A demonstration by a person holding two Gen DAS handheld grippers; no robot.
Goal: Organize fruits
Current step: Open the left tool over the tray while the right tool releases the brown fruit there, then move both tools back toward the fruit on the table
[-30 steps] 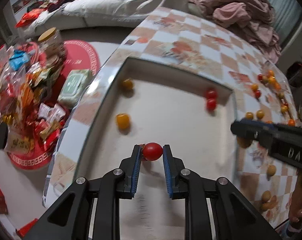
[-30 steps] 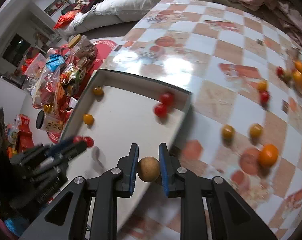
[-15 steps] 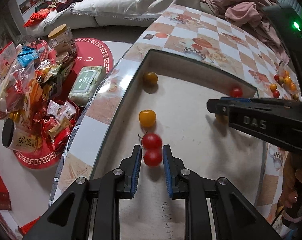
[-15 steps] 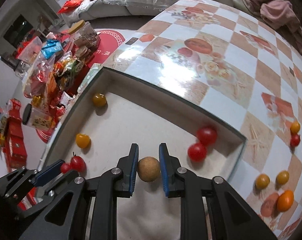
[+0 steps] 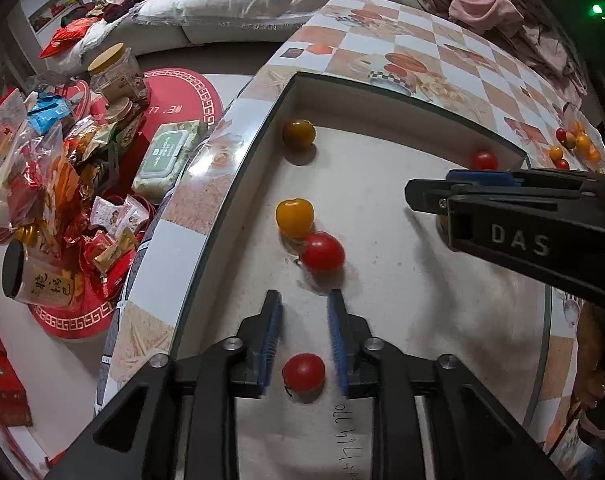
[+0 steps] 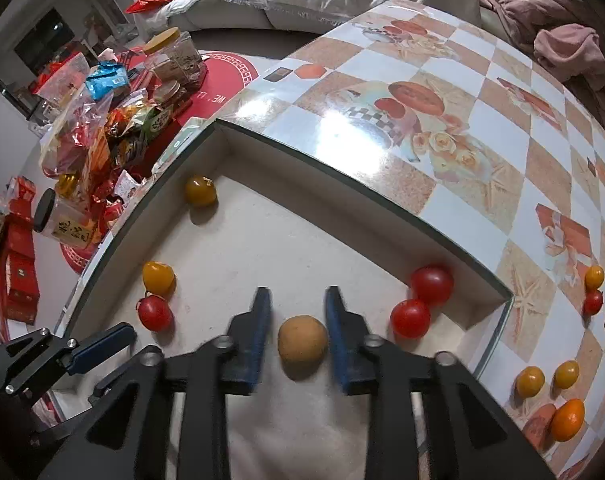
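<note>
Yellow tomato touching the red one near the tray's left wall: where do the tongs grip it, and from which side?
Grip the yellow tomato across its widest middle, coming from above. The red tomato touches its near right side and the tray wall runs along its left, so a low forward approach would likely nudge the red one. Place the fingers on its two free flanks, clear of the contact point.

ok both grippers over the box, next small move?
Probably lift both straight up and back. Left gripper stands open around a red tomato on the box floor; right gripper is open around the tan fruit.
</note>
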